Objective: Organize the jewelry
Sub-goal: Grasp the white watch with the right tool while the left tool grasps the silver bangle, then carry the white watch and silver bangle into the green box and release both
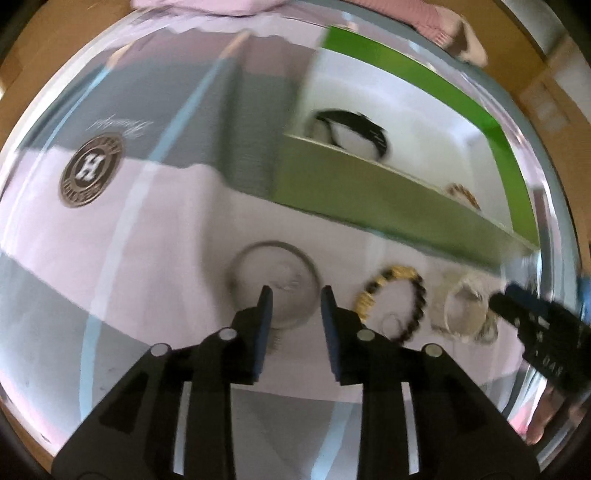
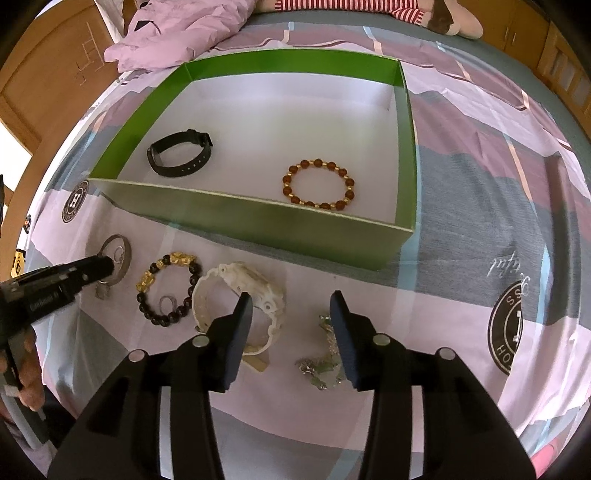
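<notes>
A green box with a white floor lies on the bed and holds a black wristband and an amber bead bracelet. In front of it lie a silver bangle, a black-and-gold bead bracelet, a white watch and a silvery chain pile. My left gripper is open, low over the silver bangle, its view blurred. My right gripper is open between the watch and the chain pile, holding nothing. The other gripper shows at the left.
The bedsheet is patterned pink and grey with round logo patches. A crumpled pink cloth and a plush toy lie beyond the box. Wooden furniture rims the bed. A hand grips the left tool.
</notes>
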A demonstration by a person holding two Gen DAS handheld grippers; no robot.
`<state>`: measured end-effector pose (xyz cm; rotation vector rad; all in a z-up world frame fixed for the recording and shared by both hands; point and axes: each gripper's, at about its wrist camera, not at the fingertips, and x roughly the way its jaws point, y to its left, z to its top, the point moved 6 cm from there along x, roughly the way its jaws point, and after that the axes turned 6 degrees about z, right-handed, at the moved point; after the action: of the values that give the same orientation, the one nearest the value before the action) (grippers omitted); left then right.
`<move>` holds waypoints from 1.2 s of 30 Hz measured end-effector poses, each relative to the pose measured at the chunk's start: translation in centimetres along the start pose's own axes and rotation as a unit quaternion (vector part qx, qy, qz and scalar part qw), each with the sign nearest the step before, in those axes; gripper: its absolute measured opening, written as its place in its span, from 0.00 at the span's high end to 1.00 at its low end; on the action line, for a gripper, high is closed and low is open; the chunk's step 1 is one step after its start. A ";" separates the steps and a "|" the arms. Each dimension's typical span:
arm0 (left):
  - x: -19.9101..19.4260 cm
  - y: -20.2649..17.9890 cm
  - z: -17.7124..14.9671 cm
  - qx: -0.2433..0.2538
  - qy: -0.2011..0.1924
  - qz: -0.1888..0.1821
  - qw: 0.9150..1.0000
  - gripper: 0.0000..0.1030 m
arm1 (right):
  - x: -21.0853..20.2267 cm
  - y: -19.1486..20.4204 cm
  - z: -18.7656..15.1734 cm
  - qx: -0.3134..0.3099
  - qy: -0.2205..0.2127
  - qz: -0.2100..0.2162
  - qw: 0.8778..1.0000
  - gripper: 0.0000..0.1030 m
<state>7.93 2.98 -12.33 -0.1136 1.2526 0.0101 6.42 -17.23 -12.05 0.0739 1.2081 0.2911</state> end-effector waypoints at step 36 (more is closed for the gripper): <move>-5.1 -1.6 0.6 0.013 -0.094 -0.011 0.995 0.98 | -2.7 1.3 0.9 -0.015 -0.033 0.017 0.999 0.91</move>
<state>7.00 1.70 -7.23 -0.1010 1.0636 -0.0154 6.17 -16.62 -8.96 0.0774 1.1365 0.3349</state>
